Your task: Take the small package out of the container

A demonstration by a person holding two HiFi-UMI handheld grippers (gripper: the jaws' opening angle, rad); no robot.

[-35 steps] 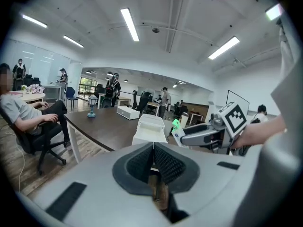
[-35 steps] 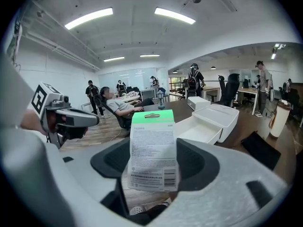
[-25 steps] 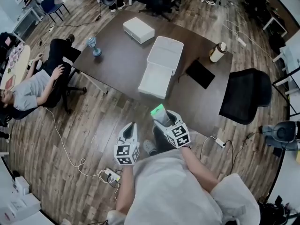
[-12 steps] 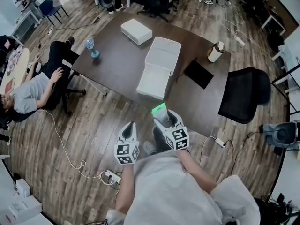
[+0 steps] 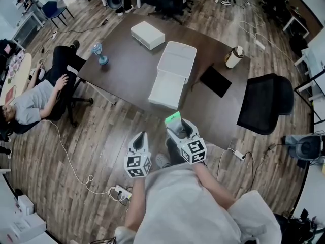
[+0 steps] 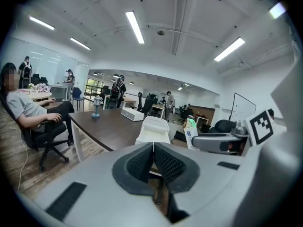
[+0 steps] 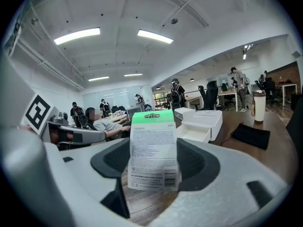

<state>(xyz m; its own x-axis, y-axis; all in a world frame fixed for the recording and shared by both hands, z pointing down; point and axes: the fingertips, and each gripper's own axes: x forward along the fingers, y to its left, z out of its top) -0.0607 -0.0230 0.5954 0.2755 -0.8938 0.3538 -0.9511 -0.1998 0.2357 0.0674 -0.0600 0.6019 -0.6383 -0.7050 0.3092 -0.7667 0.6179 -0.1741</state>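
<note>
Gripping a small package (image 7: 153, 150) between its two pads, the right gripper (image 5: 182, 129) holds it upright, green header strip on top and a white printed label facing the camera that rides on it. The pads press on the package's two sides. From the head view the package sits out of the white container (image 5: 177, 60), well apart from it, close to the person's body and about level with the near edge of the dark brown table (image 5: 127, 65).

The left gripper (image 6: 153, 160) hangs just beside the right one, jaws pressed together with nothing between them.

The container rests near the middle of the table and lies open in two white parts, the shallower one nearer the person. Farther back on the table stands a closed white box (image 5: 148, 33). Toward the table's left corner there is a small blue ornament (image 5: 99, 51), toward its right side a pale lidded cup (image 5: 234, 56), and a flat black pad (image 5: 215, 80) lies just right of the container.

A black office chair (image 5: 264, 103) stands at the table's right end. A seated person (image 5: 35, 95) leans back in another chair at the left, and a power strip (image 5: 121, 189) lies on the wooden floor (image 5: 101, 131).
</note>
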